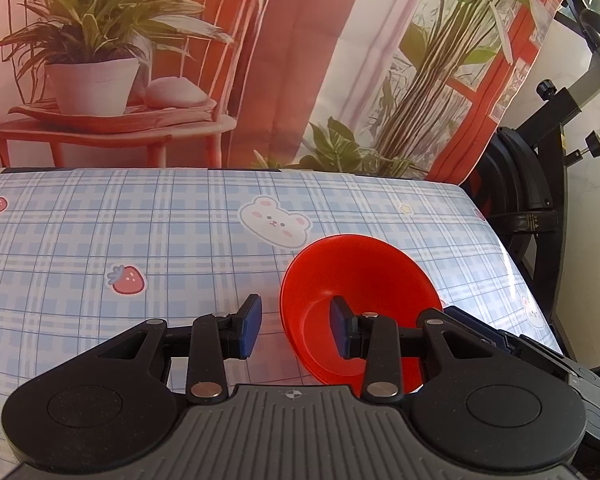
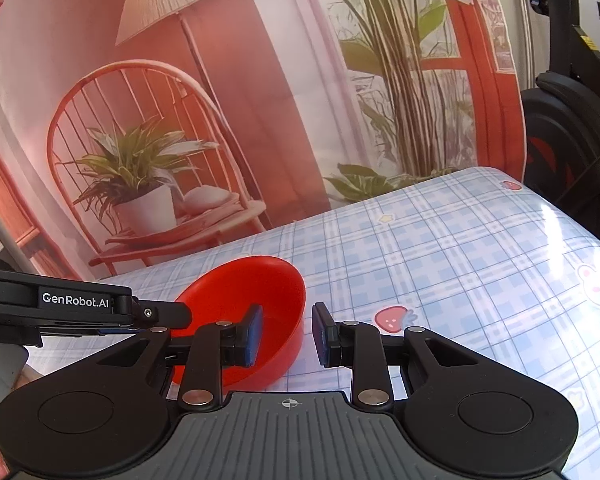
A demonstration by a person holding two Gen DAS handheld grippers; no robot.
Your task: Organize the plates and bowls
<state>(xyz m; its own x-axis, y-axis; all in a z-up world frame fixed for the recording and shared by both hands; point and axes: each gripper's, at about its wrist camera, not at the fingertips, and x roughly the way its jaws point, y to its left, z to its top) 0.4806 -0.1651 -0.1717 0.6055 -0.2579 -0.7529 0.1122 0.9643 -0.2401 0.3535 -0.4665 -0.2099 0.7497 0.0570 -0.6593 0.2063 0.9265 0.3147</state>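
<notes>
Counter (image 1: 100, 240) draped in glossy pale-blue plaid cloth, printed with strawberries, bear and bunny faces and small stars; window glare along its right edge in both views. Behind it, filling the upper half of each frame, a printed backdrop (image 1: 260, 60): coral wall, red chair bearing a potted plant, tall leafy stems by a red-framed window, a lamp shade at upper left in the right wrist view. Black exercise bike (image 1: 548, 168) at the far right, past the counter's edge.

Red bowl (image 1: 360, 280) upright on the cloth, lower centre-right in the left wrist view, lower centre-left in the right wrist view (image 2: 256, 292).

Left gripper (image 1: 296, 330) partly open, a moderate gap between the blue pads; right pad inside the bowl, left pad outside over the cloth, the near rim between them, not pinched. Seen again at the left edge of the right wrist view (image 2: 172, 314), reaching the bowl's left rim.

Right gripper (image 2: 288, 334) narrowly open, left pad inside the bowl, right pad outside over the cloth, the bowl's right wall in the gap; contact not clear. No earlier view to compare.

Part of a hand (image 2: 4, 384) at lower left in the right wrist view.
</notes>
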